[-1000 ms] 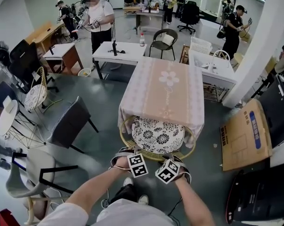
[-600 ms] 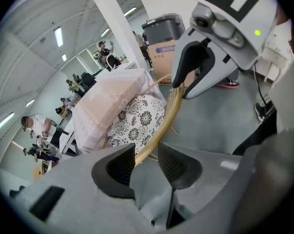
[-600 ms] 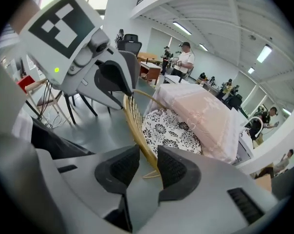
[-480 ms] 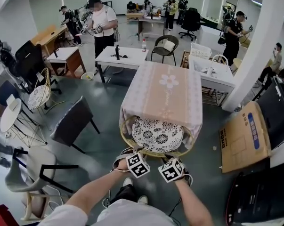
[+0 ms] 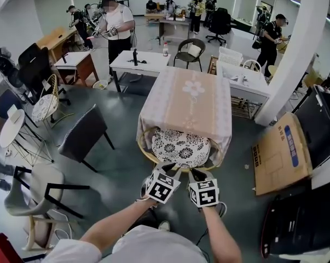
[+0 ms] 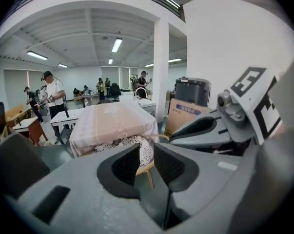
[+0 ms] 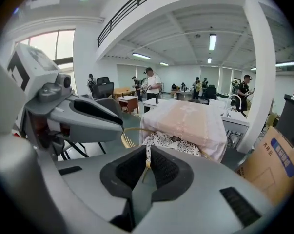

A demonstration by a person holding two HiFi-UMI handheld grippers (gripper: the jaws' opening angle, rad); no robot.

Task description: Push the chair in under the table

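The rattan chair (image 5: pixel 180 148) with a black-and-white flowered cushion stands tucked under the near end of the pink-clothed table (image 5: pixel 189 100). Only its back rim and part of the cushion stick out. Both grippers hang side by side in the air just in front of the chair's back, touching nothing. The left gripper (image 5: pixel 169 170) has just been closing; a clear gap stays between its pads (image 6: pixel 147 162), with nothing in it. The right gripper (image 5: pixel 196 174) has also been closing, down to a thin slit (image 7: pixel 147 167) that holds nothing. The chair (image 7: pixel 173 143) shows beyond the jaws.
A black chair (image 5: pixel 82 138) stands to the left and a pale armchair (image 5: pixel 33 193) at the near left. On the right are a cardboard box (image 5: pixel 279 152), a white pillar (image 5: pixel 301 48) and black cases (image 5: pixel 301 223). Desks and several people fill the back.
Both grippers have lifted off the chair's back rim and rolled, their marker cubes now facing up. The jaws of both have narrowed. The chair sits slightly further under the table.
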